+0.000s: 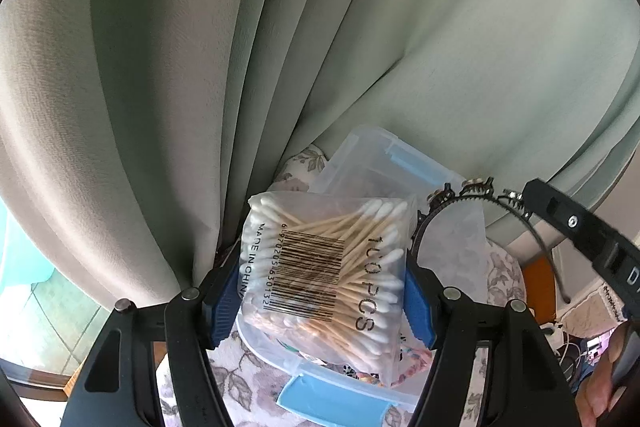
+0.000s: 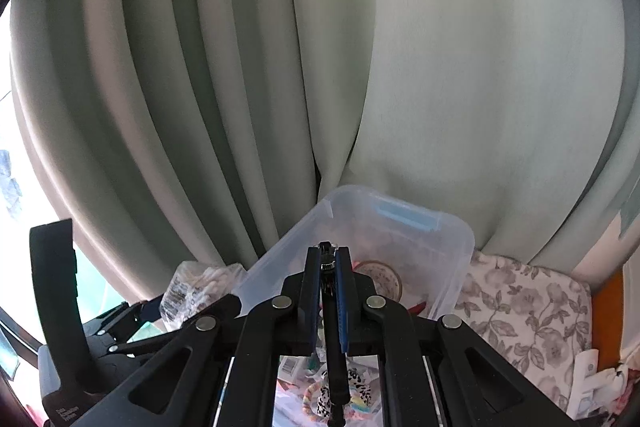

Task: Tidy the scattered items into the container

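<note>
My left gripper (image 1: 322,287) is shut on a clear bag of cotton swabs (image 1: 324,267), its blue pads pressing both sides. The bag hangs over the near part of a clear plastic container (image 1: 360,151) with blue latches. From the right, my right gripper (image 1: 534,193) comes in carrying a black toothed headband (image 1: 472,197) above the container's right side. In the right wrist view, the right gripper (image 2: 328,255) is shut on the thin headband (image 2: 334,347), over the container (image 2: 452,239). The swab bag (image 2: 196,283) shows at the left there. Small items, including hair ties (image 2: 348,395), lie inside the container.
A pale green curtain (image 2: 360,67) hangs right behind the container. The container stands on a floral tablecloth (image 2: 520,299). An orange edge (image 2: 608,307) and small clutter lie at the far right. A person's hand (image 1: 604,387) shows at the lower right.
</note>
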`<state>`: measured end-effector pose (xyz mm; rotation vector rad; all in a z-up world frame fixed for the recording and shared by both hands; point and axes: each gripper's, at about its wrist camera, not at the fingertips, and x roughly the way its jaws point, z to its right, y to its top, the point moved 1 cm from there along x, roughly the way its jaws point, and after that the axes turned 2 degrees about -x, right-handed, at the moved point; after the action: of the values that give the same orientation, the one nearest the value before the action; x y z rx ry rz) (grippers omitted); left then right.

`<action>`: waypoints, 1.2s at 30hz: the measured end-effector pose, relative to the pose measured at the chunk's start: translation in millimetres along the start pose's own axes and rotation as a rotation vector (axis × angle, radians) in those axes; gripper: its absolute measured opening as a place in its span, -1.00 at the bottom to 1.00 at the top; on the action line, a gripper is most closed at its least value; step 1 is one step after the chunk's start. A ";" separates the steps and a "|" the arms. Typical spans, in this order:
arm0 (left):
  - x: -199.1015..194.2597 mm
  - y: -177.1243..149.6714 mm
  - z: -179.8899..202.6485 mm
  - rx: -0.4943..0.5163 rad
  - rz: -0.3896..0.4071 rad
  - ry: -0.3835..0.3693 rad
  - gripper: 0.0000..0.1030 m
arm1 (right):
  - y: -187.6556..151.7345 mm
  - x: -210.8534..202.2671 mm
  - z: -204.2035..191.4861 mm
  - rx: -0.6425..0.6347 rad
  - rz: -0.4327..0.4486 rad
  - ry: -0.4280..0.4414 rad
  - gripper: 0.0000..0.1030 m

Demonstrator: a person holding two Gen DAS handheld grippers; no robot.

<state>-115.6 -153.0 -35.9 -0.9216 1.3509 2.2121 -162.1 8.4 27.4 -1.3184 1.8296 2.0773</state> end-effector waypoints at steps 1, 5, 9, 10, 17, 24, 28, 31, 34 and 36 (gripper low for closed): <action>1.9 0.2 0.0 0.003 -0.006 0.000 0.46 | -0.8 2.2 -0.5 -0.002 -0.006 -0.003 -0.83; 6.4 0.0 -2.0 0.007 -0.018 -0.008 0.58 | -2.6 8.9 1.5 -0.003 -0.023 -0.014 -0.83; 8.5 -0.8 -2.1 0.012 -0.020 -0.016 0.67 | -5.2 18.0 3.4 -0.003 -0.050 -0.024 -0.83; 9.6 -0.3 -1.6 0.016 -0.020 -0.015 0.69 | -6.4 19.3 4.1 -0.002 -0.054 -0.027 -0.83; 20.1 -1.6 4.5 0.041 -0.015 -0.010 0.79 | -14.0 30.6 12.5 0.015 -0.078 -0.043 -0.36; 12.3 -8.4 4.5 0.048 -0.017 -0.015 0.99 | -18.9 22.0 17.2 0.032 -0.082 -0.055 0.19; 9.0 -9.6 6.0 0.057 -0.016 -0.014 0.99 | -22.4 21.3 17.9 0.033 -0.093 -0.060 0.32; 8.4 -10.1 7.1 0.055 -0.017 -0.019 0.99 | -25.1 22.9 18.5 0.030 -0.098 -0.062 0.48; 5.7 -11.4 7.9 0.064 -0.018 -0.015 0.99 | -28.1 19.6 20.2 0.032 -0.094 -0.073 0.68; 4.5 -12.9 10.1 0.079 -0.019 -0.014 0.99 | -28.9 13.6 22.6 0.036 -0.087 -0.085 0.87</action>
<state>-114.1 -138.1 -44.0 -0.8851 1.4069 2.1311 -166.5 29.3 -5.4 -1.2573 1.7345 2.0146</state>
